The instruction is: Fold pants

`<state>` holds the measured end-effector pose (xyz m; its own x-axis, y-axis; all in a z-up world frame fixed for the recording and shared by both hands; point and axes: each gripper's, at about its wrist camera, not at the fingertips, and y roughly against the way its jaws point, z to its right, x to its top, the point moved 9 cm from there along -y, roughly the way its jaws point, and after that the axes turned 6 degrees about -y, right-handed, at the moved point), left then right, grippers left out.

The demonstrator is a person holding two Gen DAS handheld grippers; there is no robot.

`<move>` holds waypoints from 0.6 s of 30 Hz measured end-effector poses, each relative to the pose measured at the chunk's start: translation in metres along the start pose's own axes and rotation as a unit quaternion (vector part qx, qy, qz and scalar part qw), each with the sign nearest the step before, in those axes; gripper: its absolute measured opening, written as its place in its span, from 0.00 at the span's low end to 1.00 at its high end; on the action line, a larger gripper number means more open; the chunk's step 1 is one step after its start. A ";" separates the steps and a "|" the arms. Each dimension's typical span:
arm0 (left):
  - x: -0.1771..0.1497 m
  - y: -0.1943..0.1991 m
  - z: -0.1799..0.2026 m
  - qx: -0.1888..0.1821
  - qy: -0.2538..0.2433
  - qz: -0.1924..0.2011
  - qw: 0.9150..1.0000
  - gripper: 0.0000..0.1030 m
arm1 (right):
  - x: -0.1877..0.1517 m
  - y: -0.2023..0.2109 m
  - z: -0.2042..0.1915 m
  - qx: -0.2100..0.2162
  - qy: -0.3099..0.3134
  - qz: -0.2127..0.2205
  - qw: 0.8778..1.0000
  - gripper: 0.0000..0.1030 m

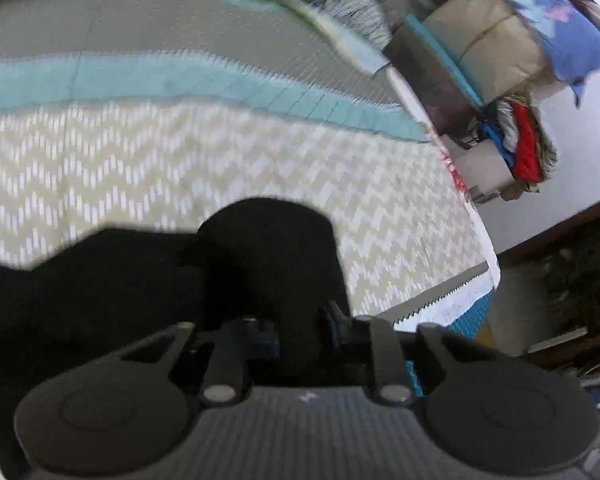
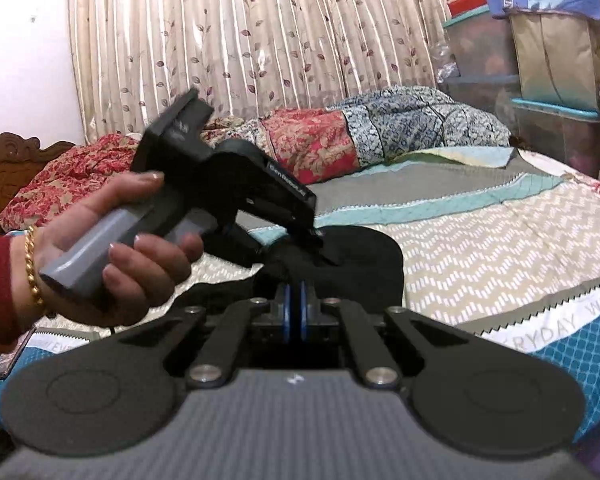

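Black pants [image 1: 100,280] lie bunched on the chevron bed cover [image 1: 220,160]. In the left wrist view my left gripper [image 1: 298,320] points down into them, and a thick fold of the black cloth fills the gap between its fingers. The right wrist view shows a person's hand [image 2: 140,264] holding that left gripper [image 2: 316,240], its tip down on the pants [image 2: 364,256]. My right gripper [image 2: 296,292] sits just in front of it, blue-edged pads almost together, with black cloth gathered at their tips.
Patterned quilts and pillows [image 2: 320,148] lie along the far side of the bed, before a leaf-print curtain [image 2: 260,40]. Stacked storage boxes [image 2: 480,52] and bundled clothes stand at the right, past the bed's edge. A carved wooden headboard [image 2: 16,152] is at the left.
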<state>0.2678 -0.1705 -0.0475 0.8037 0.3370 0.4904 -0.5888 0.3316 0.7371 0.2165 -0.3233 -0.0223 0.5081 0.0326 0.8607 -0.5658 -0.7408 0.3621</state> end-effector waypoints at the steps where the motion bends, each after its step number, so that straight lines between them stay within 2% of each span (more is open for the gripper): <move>1: 0.001 0.008 0.004 0.013 -0.019 0.009 1.000 0.15 | 0.002 0.001 -0.003 0.004 0.001 0.003 1.000 0.07; 4: 0.000 0.041 0.009 0.064 -0.068 0.035 0.995 0.15 | 0.009 0.004 -0.021 0.035 0.006 0.012 0.999 0.07; 7: -0.002 0.075 -0.001 0.090 -0.080 0.058 0.991 0.15 | 0.010 0.005 -0.053 0.072 0.025 0.015 0.997 0.07; 10: -0.010 0.104 -0.028 0.104 -0.058 0.069 0.991 0.15 | 0.002 -0.002 -0.087 0.113 0.053 -0.001 0.992 0.07; 13: -0.023 0.112 -0.061 0.129 -0.031 0.065 0.989 0.15 | -0.016 -0.018 -0.116 0.141 0.070 -0.035 0.987 0.07; 15: -0.039 0.107 -0.087 0.147 -0.007 0.052 0.988 0.15 | -0.031 -0.031 -0.130 0.151 0.082 -0.061 0.983 0.07; 18: -0.060 0.084 -0.117 0.165 0.018 0.030 0.986 0.16 | -0.061 -0.056 -0.142 0.150 0.099 -0.124 0.976 0.08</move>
<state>0.1595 -0.0594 -0.0693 0.7609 0.3810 0.5253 -0.5705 0.0071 0.8213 0.1252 -0.1886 -0.0443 0.4527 0.3435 0.8229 -0.2098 -0.8559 0.4727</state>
